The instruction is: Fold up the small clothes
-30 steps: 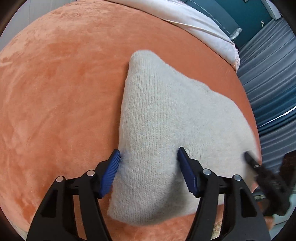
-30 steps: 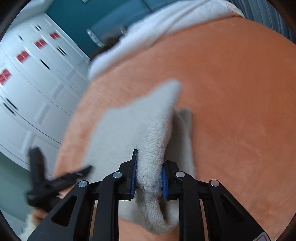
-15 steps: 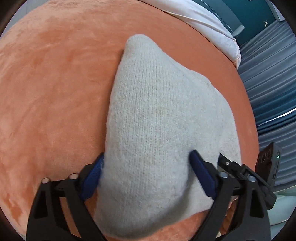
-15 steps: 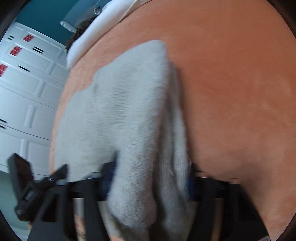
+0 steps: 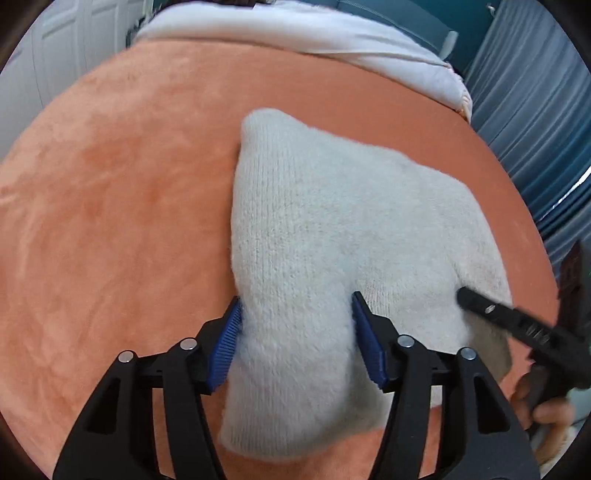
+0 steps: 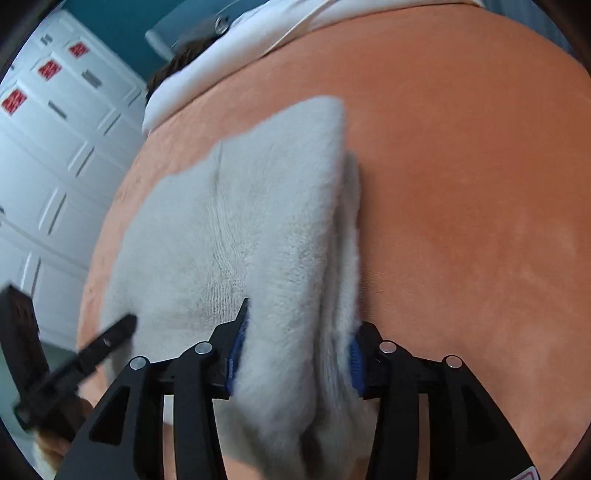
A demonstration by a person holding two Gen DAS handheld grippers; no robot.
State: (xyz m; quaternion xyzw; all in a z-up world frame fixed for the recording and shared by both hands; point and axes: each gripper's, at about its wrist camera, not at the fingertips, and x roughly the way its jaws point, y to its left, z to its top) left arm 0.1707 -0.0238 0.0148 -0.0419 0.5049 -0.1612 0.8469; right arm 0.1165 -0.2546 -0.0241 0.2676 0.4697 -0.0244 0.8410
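A pale grey knitted garment (image 5: 332,229) lies folded on an orange plush blanket (image 5: 110,206). It also shows in the right wrist view (image 6: 258,221), with its folded layers stacked along the right edge. My left gripper (image 5: 295,343) is open, its blue pads either side of the garment's near left end. My right gripper (image 6: 295,354) is open too, with the near right end of the garment lying loose between its pads. Each gripper shows in the other's view, the right gripper (image 5: 517,325) at the far right and the left gripper (image 6: 74,362) at the far left.
A white sheet or pillow (image 5: 295,33) lies across the far end of the blanket. White panelled cupboard doors (image 6: 48,147) stand to the left, blue curtains (image 5: 535,96) to the right. The blanket's near edge is just below the grippers.
My right gripper was shut on the garment's folded end and has opened, letting it go. Both grippers dipped close to the garment, then drew back a little.
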